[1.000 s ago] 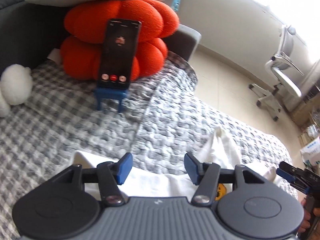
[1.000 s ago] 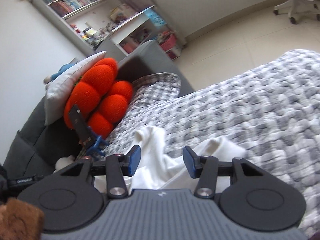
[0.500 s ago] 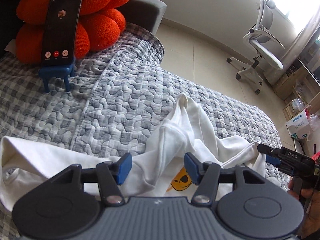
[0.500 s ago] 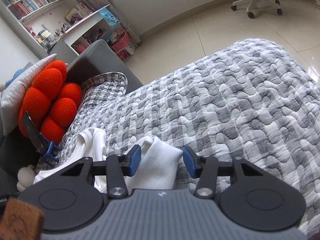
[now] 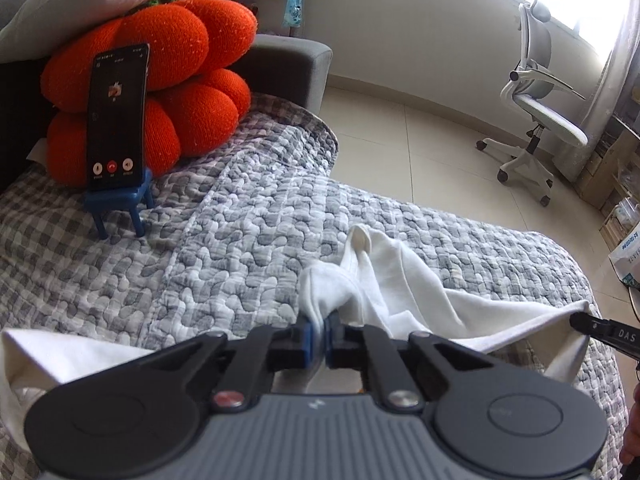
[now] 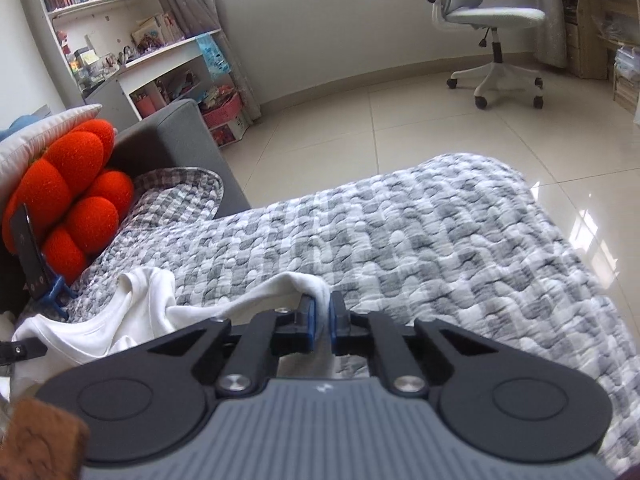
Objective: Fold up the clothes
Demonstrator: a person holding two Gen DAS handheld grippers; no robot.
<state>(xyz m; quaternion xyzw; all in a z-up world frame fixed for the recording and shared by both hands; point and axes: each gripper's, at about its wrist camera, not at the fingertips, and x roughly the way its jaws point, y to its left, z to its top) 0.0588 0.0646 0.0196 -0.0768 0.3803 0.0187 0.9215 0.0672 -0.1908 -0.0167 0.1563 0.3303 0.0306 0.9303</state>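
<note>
Left wrist view. The left gripper (image 5: 319, 340), with blue pads on black fingers, is pressed together on a bunched fold of the white cotton garment (image 5: 400, 280). The garment lies crumpled on the grey-and-white checked quilted bedspread (image 5: 240, 248), rising in a peak just beyond the pinch and stretching rightward to the right gripper (image 5: 576, 322), whose black tip meets the cloth's far corner at the picture's edge; its jaws' state cannot be told here. Another part of the garment lies at the lower left. Farther back, a black smartphone (image 5: 117, 118) with a lit call screen stands upright on a small blue chair-shaped stand (image 5: 120, 208), leaning against an orange pumpkin-shaped cushion (image 5: 160, 76) that carries a pale grey pillow (image 5: 100, 0). A white swivel office chair (image 5: 536, 100) stands on the cream tiled floor (image 5: 400, 140).

Right wrist view. The right gripper (image 6: 321, 322) is closed, pinching a white edge of the garment (image 6: 140, 312) between its blue pads. From the pinch the cloth runs leftward across the bedspread (image 6: 400, 240) in loose folds. The orange cushion (image 6: 68, 200), smartphone (image 6: 26, 248) and blue stand (image 6: 56, 294) sit at the far left. A white bookshelf (image 6: 120, 20) filled with books lines the wall, and the office chair (image 6: 488, 28) stands on the tiled floor (image 6: 400, 120).
</note>
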